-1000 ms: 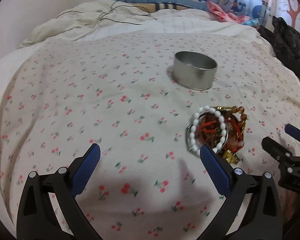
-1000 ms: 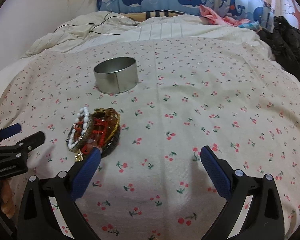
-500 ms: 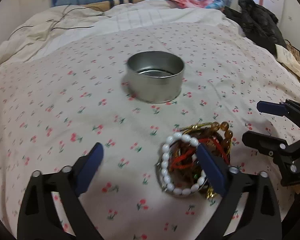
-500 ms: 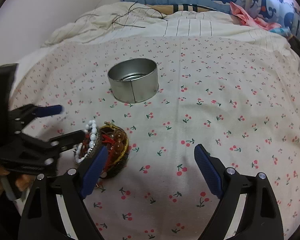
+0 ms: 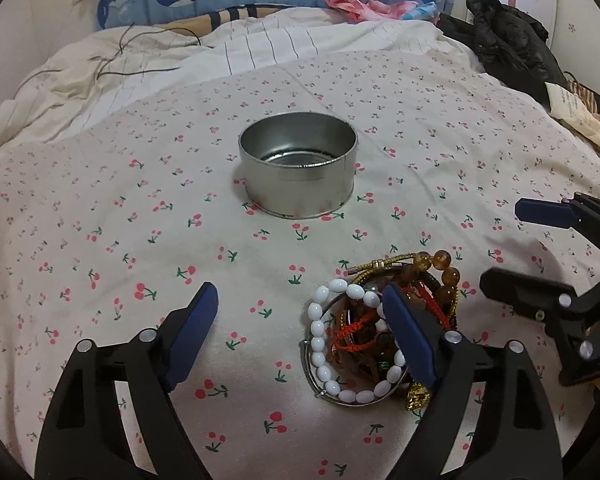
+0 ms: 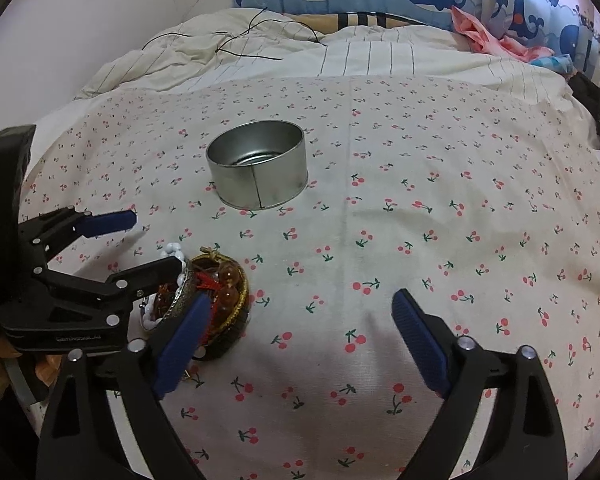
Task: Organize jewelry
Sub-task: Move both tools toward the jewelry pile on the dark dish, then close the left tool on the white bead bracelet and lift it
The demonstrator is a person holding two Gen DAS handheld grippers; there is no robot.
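Note:
A pile of bracelets (image 5: 364, 340) lies on the cherry-print bedspread: a white bead bracelet (image 5: 320, 344), amber beads (image 5: 444, 264), red cord and gold pieces. A round metal tin (image 5: 298, 172) stands behind it with nothing visible inside. My left gripper (image 5: 298, 300) hovers low over the bedspread, its jaws closing a little. Its right finger overlaps the pile, and neither pad presses on anything. In the right wrist view, the pile (image 6: 224, 300) sits by the left finger of my right gripper (image 6: 300, 300). Those jaws are opening over bare cloth. The left gripper (image 6: 156, 240) reaches in from the left.
The right gripper (image 5: 500, 245) shows at the right edge of the left wrist view. A rumpled striped quilt (image 6: 340, 60) with a dark cable lies behind the tin. Black clothing (image 5: 512, 48) and a paper bag (image 5: 572, 112) lie at the bed's right side.
Both grippers have come closer to the pile and the tin. The left gripper's right finger now overlaps the bracelets, and the right gripper's left finger stands beside them. Nothing was taken hold of.

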